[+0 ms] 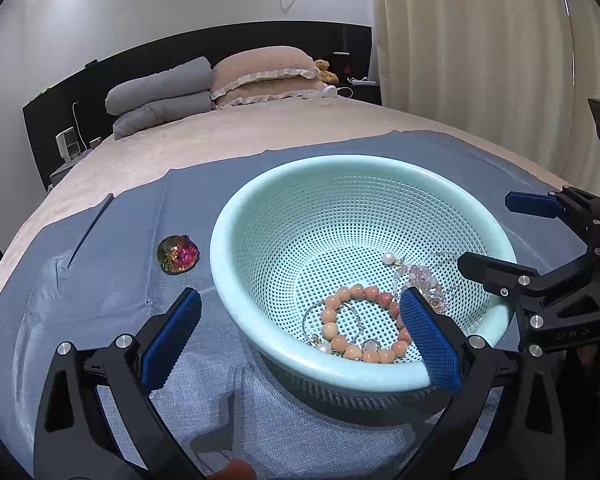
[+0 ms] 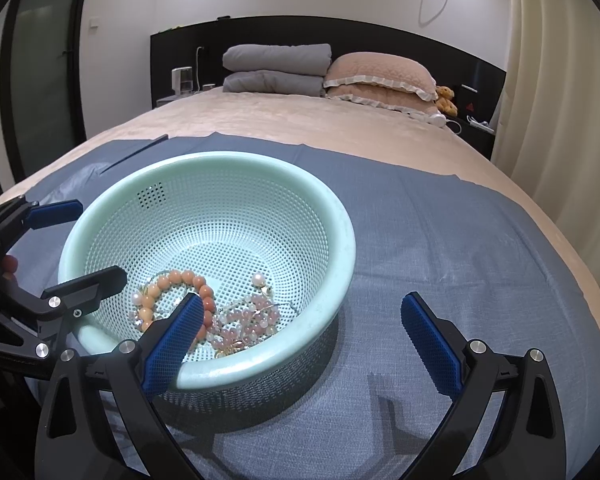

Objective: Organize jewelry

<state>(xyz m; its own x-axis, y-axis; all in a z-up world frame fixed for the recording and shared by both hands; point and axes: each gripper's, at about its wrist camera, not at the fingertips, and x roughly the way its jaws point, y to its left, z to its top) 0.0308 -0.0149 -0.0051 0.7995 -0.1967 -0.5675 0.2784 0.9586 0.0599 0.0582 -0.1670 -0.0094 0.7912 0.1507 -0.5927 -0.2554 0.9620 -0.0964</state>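
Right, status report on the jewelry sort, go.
Left gripper open, right gripper open, both empty at the basket rim. Peach bead bracelet and pink beads inside. Iridescent brooch on cloth. Nothing blocking.

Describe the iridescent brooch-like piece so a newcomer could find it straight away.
Start at the mint-green basket on the grey-blue cloth spread over the bed. Look just outside its rim, on the side of the left gripper: a small domed ornament lies alone on the cloth. Unlike the bead bracelets inside the basket, it is one shiny lump glinting red, pink and green.
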